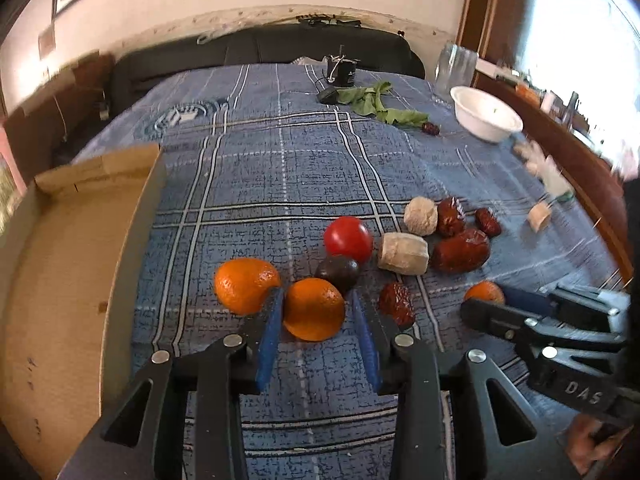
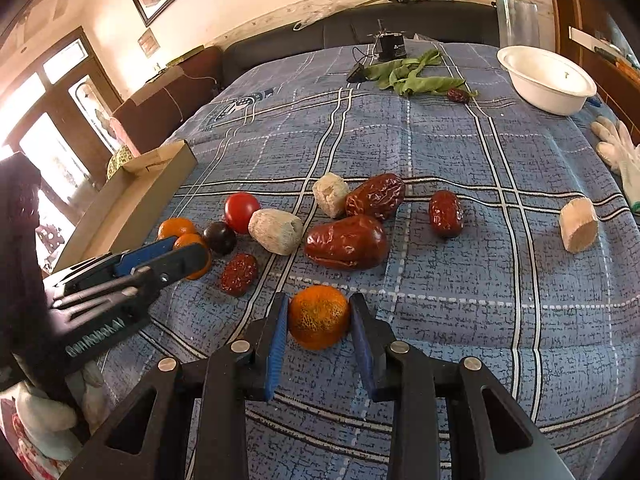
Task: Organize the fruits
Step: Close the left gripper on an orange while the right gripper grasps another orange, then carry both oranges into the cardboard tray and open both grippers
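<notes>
Fruits lie on a blue plaid cloth. In the left wrist view my left gripper (image 1: 316, 300) has its blue pads on either side of an orange (image 1: 314, 309), close against it. A second orange (image 1: 245, 285), a dark plum (image 1: 337, 273) and a red tomato (image 1: 347, 239) lie just beyond. In the right wrist view my right gripper (image 2: 319, 308) flanks a third orange (image 2: 319, 317) the same way. Red dates (image 2: 347, 242) and pale chunks (image 2: 276, 231) lie behind it.
An open cardboard box (image 1: 80, 264) stands at the left edge of the cloth. A white bowl (image 2: 546, 79), green leaves (image 2: 412, 76) and a small black device (image 2: 390, 46) sit at the far end. A white glove (image 2: 618, 152) lies at the right.
</notes>
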Tool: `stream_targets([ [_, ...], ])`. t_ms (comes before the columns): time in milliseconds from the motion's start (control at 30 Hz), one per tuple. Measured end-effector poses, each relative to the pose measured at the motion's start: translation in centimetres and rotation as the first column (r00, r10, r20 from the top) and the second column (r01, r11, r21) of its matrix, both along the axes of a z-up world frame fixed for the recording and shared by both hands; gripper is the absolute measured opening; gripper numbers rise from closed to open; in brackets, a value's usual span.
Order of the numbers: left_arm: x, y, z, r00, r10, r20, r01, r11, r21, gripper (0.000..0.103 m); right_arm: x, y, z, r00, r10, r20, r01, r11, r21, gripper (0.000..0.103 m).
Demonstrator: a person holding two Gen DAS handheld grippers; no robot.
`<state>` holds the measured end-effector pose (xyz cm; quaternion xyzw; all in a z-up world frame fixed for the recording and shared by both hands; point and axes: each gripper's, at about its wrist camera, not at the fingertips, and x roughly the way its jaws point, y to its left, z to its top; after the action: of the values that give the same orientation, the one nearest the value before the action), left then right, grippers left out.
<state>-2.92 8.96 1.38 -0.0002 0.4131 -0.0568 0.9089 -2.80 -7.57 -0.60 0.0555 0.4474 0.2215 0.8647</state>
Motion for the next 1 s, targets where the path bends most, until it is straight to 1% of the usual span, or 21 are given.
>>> stream_targets([
  [33, -0.1, 0.0, 0.1, 1.000, -0.001, 0.008, 0.001, 1.000, 0.012, 0.028, -0.1, 0.0, 0.0, 1.000, -0.001, 0.003, 0.001, 1.000, -0.004, 0.033],
  [133, -0.6, 1.1, 0.5, 1.000, -0.010, -0.005, 0.010, 0.996, -0.093, 0.027, -0.5, 0.2, 0.3, 1.000, -0.011, 0.019, 0.011, 1.000, -0.025, 0.032],
  [200, -1.4, 1.8, 1.2, 1.000, 0.002, 0.014, 0.000, 0.994, -0.111, 0.027, -1.0, 0.1, 0.8, 0.999, -0.015, 0.032, 0.016, 1.000, -0.021, 0.032],
  [300, -3.1, 3.3, 2.9, 0.999, 0.014, 0.041, -0.007, 0.988, -0.156, 0.027, -2.1, 0.3, 2.0, 0.998, -0.008, 0.055, 0.009, 1.000, -0.008, 0.032],
  [400, -5.0, 5.5, 4.5, 0.996, 0.054, 0.077, -0.041, 0.986, -0.164, 0.027, -3.2, 1.3, 3.3, 0.997, 0.023, 0.071, -0.024, 1.000, 0.010, 0.033],
  [500, -6.9, 8.6, 5.8, 0.986, 0.129, 0.103, -0.113, 0.983, -0.146, 0.027, -4.3, 3.4, 4.9, 0.994, 0.074, 0.084, -0.078, 0.996, 0.036, 0.033],
  [600, -8.6, 12.6, 6.5, 0.965, 0.235, 0.116, -0.223, 0.969, -0.110, 0.028, -5.0, 6.6, 6.5, 0.984, 0.152, 0.095, -0.160, 0.984, 0.077, 0.033],
  [633, -9.3, 14.5, 6.5, 0.952, 0.285, 0.115, -0.275, 0.956, -0.102, 0.028, -5.2, 7.6, 6.8, 0.980, 0.174, 0.097, -0.183, 0.979, 0.088, 0.033],
  [700, -10.0, 16.9, 6.3, 0.930, 0.350, 0.108, -0.342, 0.935, -0.091, 0.028, -5.9, 10.5, 7.3, 0.967, 0.238, 0.095, -0.248, 0.962, 0.112, 0.033],
  [800, -10.8, 20.5, 5.4, 0.894, 0.440, 0.083, -0.436, 0.898, -0.063, 0.028, -6.7, 15.2, 7.5, 0.942, 0.324, 0.093, -0.333, 0.937, 0.108, 0.033],
  [833, -10.9, 21.5, 4.9, 0.884, 0.462, 0.068, -0.459, 0.887, -0.056, 0.028, -7.0, 16.8, 7.4, 0.932, 0.350, 0.093, -0.358, 0.929, 0.094, 0.033],
  [900, -11.1, 22.5, 4.2, 0.875, 0.481, 0.044, -0.479, 0.876, -0.052, 0.028, -7.7, 19.9, 6.7, 0.913, 0.400, 0.084, -0.406, 0.912, 0.064, 0.033],
  [1000, -11.6, 23.7, 3.1, 0.867, 0.499, 0.015, -0.498, 0.866, -0.049, 0.028, -8.3, 23.3, 5.3, 0.891, 0.450, 0.053, -0.452, 0.892, 0.028, 0.033],
])
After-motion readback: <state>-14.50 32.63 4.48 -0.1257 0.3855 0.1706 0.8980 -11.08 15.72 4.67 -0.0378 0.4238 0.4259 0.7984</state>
